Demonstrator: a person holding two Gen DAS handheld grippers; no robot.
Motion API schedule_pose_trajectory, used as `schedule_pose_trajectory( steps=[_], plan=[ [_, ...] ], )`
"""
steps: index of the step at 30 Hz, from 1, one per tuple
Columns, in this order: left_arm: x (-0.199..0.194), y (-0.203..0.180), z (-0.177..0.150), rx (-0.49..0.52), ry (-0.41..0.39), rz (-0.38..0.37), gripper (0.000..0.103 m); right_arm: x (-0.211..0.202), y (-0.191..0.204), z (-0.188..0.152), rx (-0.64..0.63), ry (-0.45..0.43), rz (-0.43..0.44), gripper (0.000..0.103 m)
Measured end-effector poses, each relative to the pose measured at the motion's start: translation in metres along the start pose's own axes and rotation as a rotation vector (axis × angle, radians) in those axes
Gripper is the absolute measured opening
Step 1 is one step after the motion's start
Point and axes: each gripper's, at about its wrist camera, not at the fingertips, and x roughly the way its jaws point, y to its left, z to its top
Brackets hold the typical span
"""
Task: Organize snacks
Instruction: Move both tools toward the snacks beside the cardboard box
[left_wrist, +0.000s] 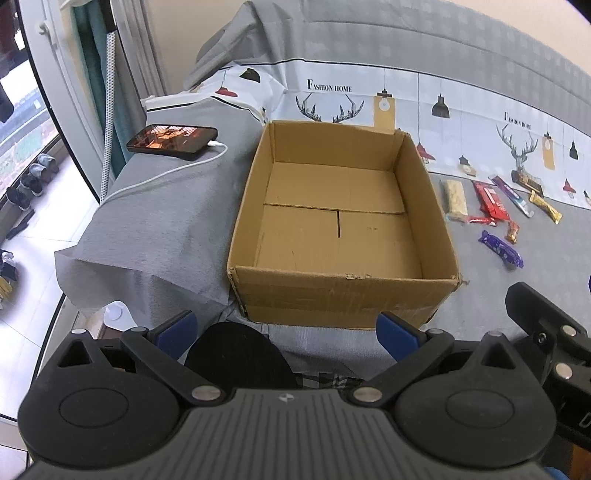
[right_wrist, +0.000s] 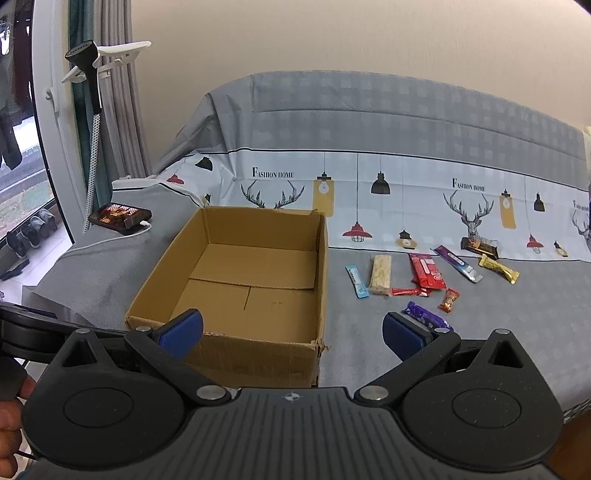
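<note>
Blue-padded fingers of the left hand-held gripper (left_wrist: 287, 332) stand wide apart, released, with nothing between them. It hovers just before the near wall of the open brown cardboard box (left_wrist: 343, 291), which sits on the grey bed cover (left_wrist: 155, 229). The box has nothing inside; only its bottom flaps are seen.

From the other wrist view, the right hand-held gripper (right_wrist: 293, 334) is also released, its two blue pads spread wide and grasping nothing. Its left finger is in front of the near left corner of the box (right_wrist: 258, 354). Its right finger partly hides the purple wrapped snack bar (right_wrist: 424, 314), and I cannot tell if they touch.

The snacks lie in a loose group on the bed cover to the right of the box, apart from it: a thin blue-and-white stick pack (right_wrist: 357, 281), a pale beige cereal bar in clear wrap (right_wrist: 380, 275), flat red wafer packs (right_wrist: 426, 271), a small orange candy (right_wrist: 449, 300), a long purple-and-silver bar (right_wrist: 458, 264), a gold wrapped bar (right_wrist: 498, 268) and a dark brown chocolate bar (right_wrist: 479, 246).

On the left of the box a black smartphone (left_wrist: 171, 141) with a lit screen lies on the bed, with a white charging cable (left_wrist: 159, 177) plugged in.
</note>
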Motion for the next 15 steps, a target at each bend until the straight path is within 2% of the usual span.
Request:
schedule_pose_trajectory(
  steps=[8,15],
  plan=[
    [0.007,-0.017,0.005,0.049,0.005,0.024,0.103,0.01,-0.017,-0.004,0.047,0.021,-0.01,0.103],
    [0.016,-0.047,0.019,0.1,0.028,-0.007,0.103,0.016,-0.056,-0.008,0.123,-0.002,-0.061,0.103]
  ],
)
